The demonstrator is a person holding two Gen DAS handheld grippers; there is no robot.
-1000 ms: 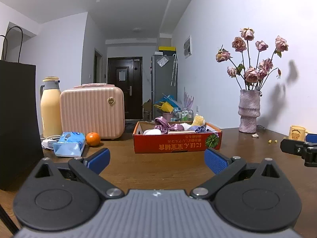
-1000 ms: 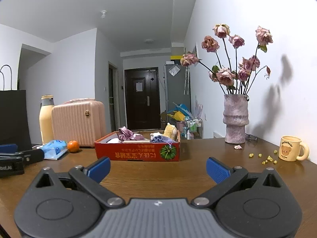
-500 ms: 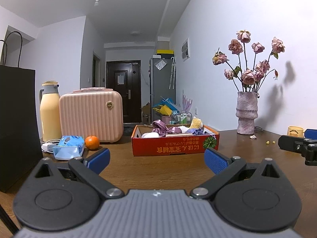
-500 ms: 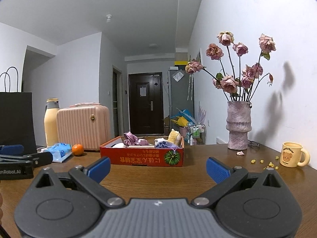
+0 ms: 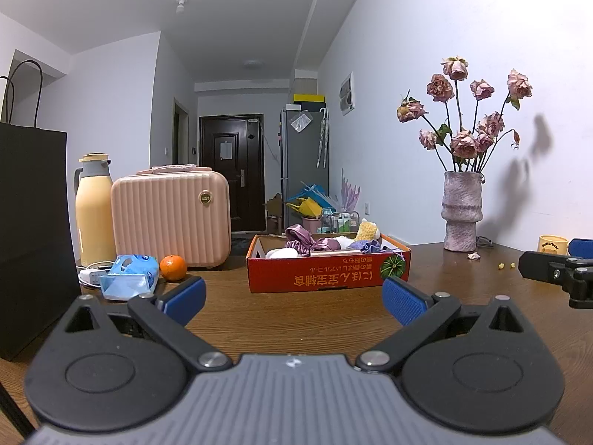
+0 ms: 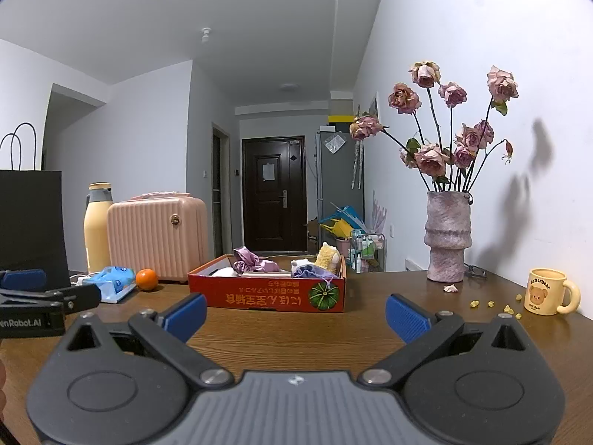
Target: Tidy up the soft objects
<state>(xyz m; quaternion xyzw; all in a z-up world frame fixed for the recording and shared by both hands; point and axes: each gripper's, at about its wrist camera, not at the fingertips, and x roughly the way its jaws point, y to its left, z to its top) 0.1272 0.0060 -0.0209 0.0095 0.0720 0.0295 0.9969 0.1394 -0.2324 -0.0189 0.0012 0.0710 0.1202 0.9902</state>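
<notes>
Right hand-held gripper (image 5: 556,270) — cut off — jaws unreadable.

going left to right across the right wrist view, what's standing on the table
black paper bag → yellow thermos → pink suitcase → red cardboard box of soft items → vase of dried roses → bear mug

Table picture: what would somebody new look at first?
Probably the red box in the middle of the table, heaped with soft purple and yellow things. Next, the pink roses in a vase by the right wall, and the pink suitcase on the left beside an orange.
</notes>
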